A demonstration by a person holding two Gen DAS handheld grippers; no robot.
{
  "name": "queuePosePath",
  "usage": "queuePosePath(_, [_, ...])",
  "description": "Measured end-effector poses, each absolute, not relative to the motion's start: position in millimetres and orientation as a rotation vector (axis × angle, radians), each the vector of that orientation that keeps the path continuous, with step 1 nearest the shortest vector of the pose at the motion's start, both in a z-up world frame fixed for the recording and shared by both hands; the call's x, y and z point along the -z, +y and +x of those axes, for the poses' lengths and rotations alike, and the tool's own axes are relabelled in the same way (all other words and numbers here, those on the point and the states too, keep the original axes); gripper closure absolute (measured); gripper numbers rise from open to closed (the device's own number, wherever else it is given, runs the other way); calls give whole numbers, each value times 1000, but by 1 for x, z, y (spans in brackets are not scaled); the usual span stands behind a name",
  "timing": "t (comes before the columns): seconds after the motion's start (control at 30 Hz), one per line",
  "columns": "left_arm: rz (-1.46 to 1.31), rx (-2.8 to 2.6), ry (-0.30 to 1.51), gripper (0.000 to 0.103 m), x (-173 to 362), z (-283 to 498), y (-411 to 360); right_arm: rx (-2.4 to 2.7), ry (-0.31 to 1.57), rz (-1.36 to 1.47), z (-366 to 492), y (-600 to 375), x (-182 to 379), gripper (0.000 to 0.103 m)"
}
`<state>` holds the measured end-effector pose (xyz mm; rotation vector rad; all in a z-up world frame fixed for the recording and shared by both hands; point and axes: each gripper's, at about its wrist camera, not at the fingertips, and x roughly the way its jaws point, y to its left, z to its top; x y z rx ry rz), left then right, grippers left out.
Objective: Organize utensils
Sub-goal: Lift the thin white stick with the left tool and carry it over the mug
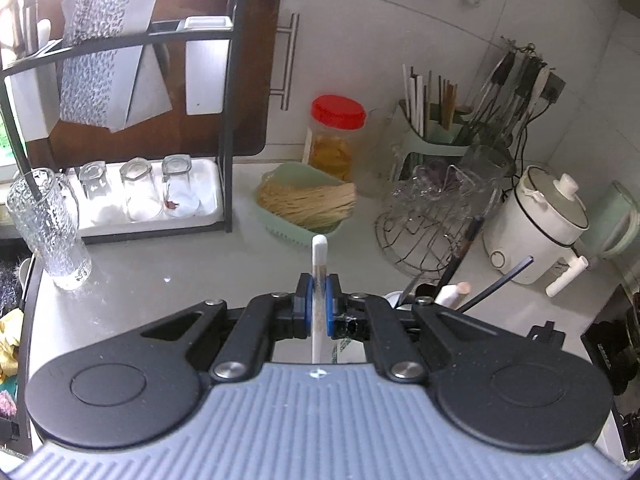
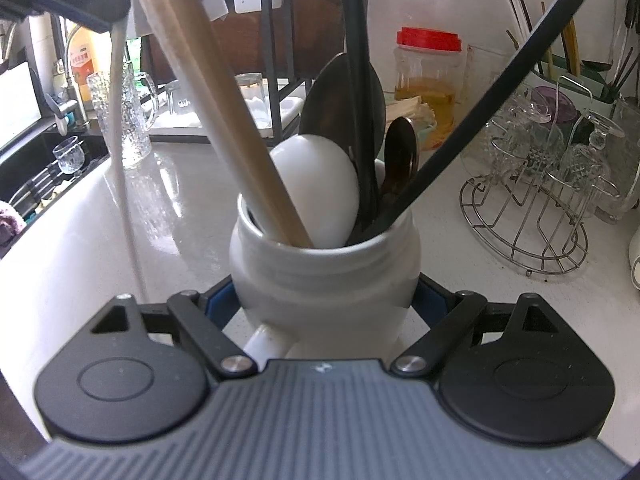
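Observation:
My left gripper (image 1: 319,285) is shut on a slender white utensil (image 1: 319,254), whose rounded tip sticks out past the blue pads above the grey counter. In the right wrist view that white utensil (image 2: 120,152) hangs down to the left of the jar, outside it. One of the left gripper's fingers (image 2: 80,2) shows there at the top left. My right gripper (image 2: 326,300) is shut on a white ceramic jar (image 2: 324,268), one jaw on each side of its belly. The jar holds a white spoon (image 2: 316,188), wooden handles (image 2: 224,120) and black-handled spoons (image 2: 360,80).
At the back right, a green holder (image 1: 436,132) with chopsticks stands by the wall. A red-lidded jar (image 1: 338,136), a green basket of noodles (image 1: 308,200), a wire rack of glasses (image 1: 432,216) and a white pot (image 1: 536,224) crowd the counter. A glass mug (image 1: 48,228) and a black shelf (image 1: 228,120) stand left.

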<state>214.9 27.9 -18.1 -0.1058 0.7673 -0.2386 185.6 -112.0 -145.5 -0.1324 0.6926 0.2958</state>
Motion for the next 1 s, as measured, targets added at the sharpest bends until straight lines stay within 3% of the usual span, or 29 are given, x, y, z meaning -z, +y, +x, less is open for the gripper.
queuePosePath(0.47, [-85,270,742,96,5,210,21,-286,687,-133,184,-110,146,12])
queuePosePath(1.0, [-66,316,590,96,-73,193,5,-289,680,-138,183,-111,146,12])
